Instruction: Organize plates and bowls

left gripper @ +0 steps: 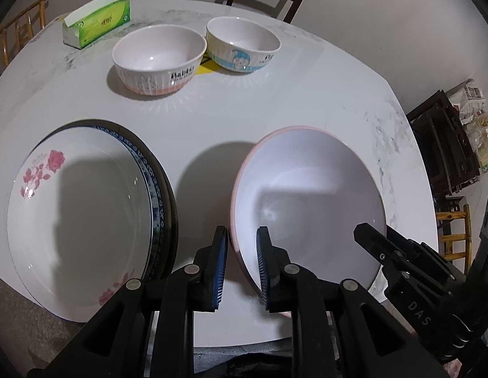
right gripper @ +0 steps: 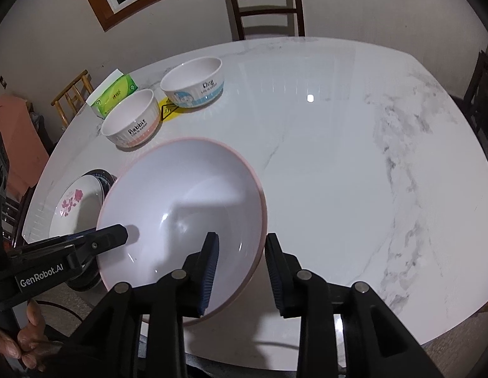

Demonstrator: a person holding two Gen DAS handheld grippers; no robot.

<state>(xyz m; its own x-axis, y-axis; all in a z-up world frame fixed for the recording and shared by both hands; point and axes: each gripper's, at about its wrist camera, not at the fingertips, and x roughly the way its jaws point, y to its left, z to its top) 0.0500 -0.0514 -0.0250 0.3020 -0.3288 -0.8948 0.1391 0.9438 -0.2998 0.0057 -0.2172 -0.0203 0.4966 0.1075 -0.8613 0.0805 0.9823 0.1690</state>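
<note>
The pink-rimmed bowl (left gripper: pixel 307 201) is seen at the lower centre of both wrist views, tilted, with its near edge over the front of the white marble tabletop (left gripper: pixel 212 119). In the left wrist view, the bowl's left rim is straddled by the left hand-held gripper (left gripper: pixel 242 271): one blue pad (left gripper: pixel 222 267) is set outside the wall and the other inside, the gap between them narrow, so the rim appears pinched, though contact on the outer pad cannot be fully confirmed. In the right wrist view, the right hand-held gripper (right gripper: pixel 241 274) is placed astride the bowl's right rim; the inner pad (right gripper: pixel 209 274) lies against the white inside, while the outer pad is held clear of the pink wall, so the rim is loosely bracketed rather than clamped.

To the lower left of the left wrist view, a stack of plates (left gripper: pixel 86 208) is seen, topped by a rose-patterned one. Farther back, toward the upper centre, a rabbit bowl (left gripper: pixel 159 60) and a blue-printed bowl (left gripper: pixel 242 44) are set side by side, with a green tissue box (left gripper: pixel 97 23) beyond them.
</note>
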